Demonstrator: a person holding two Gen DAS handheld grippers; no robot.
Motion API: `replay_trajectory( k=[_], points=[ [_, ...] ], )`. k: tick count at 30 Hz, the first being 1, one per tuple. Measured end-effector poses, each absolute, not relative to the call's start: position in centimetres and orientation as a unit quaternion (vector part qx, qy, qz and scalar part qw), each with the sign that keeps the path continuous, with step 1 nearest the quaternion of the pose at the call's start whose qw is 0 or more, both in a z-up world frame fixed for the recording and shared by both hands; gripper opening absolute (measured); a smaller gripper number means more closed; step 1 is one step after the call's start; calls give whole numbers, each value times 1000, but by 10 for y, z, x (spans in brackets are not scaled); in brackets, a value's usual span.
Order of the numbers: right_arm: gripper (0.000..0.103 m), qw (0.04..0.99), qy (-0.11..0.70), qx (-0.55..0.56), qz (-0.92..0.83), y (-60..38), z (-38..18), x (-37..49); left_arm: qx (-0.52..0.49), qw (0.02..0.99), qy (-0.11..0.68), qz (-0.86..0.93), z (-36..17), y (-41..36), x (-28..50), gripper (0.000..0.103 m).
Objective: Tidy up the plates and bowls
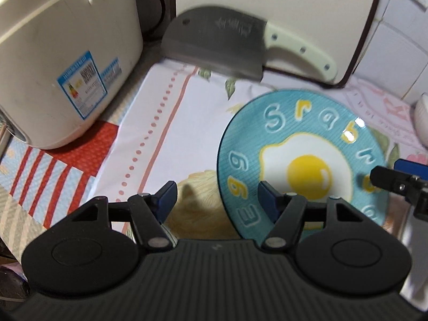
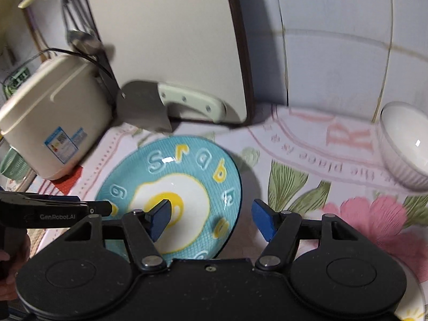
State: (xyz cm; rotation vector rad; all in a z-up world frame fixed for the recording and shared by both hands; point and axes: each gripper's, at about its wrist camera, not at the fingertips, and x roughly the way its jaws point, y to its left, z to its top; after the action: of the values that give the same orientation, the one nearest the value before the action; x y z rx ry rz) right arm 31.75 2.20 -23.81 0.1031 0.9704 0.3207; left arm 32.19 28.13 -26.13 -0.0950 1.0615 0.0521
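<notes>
Blue plate [image 2: 171, 195] with a fried-egg print lies flat on the floral cloth [image 2: 307, 160], white bowl [image 2: 404, 144] at two o'clock; left gripper [image 1: 216, 200] and right gripper [image 2: 211, 219] both gape apart, empty.

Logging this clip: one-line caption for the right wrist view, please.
Open right gripper hovers over the blue fried-egg plate on the floral cloth, white bowl at right.
</notes>
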Motion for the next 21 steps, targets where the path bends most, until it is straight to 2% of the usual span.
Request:
replay_trajectory(
  k=[3, 5, 8, 10, 13, 21],
  points=[
    [63, 864, 473, 47, 166, 27, -245, 322, -58, 854, 516, 19, -270, 284, 326, 66],
    [62, 863, 475, 44, 164, 29, -248, 324, -69, 851, 521, 11, -273, 285, 327, 60],
    [57, 858, 485, 59, 158, 28, -253, 328, -78, 854, 515, -2, -272, 282, 328, 46],
    [50, 856, 491, 57, 151, 28, -257, 330, -81, 855, 513, -13, -271, 279, 329, 30],
    [30, 850, 504, 60, 139, 25, -266, 334, -79, 855, 512, -6, -271, 276, 330, 30],
    [23, 839, 518, 62, 153, 20, -262, 336, -96, 850, 518, 9, -269, 278, 332, 29]
  ],
)
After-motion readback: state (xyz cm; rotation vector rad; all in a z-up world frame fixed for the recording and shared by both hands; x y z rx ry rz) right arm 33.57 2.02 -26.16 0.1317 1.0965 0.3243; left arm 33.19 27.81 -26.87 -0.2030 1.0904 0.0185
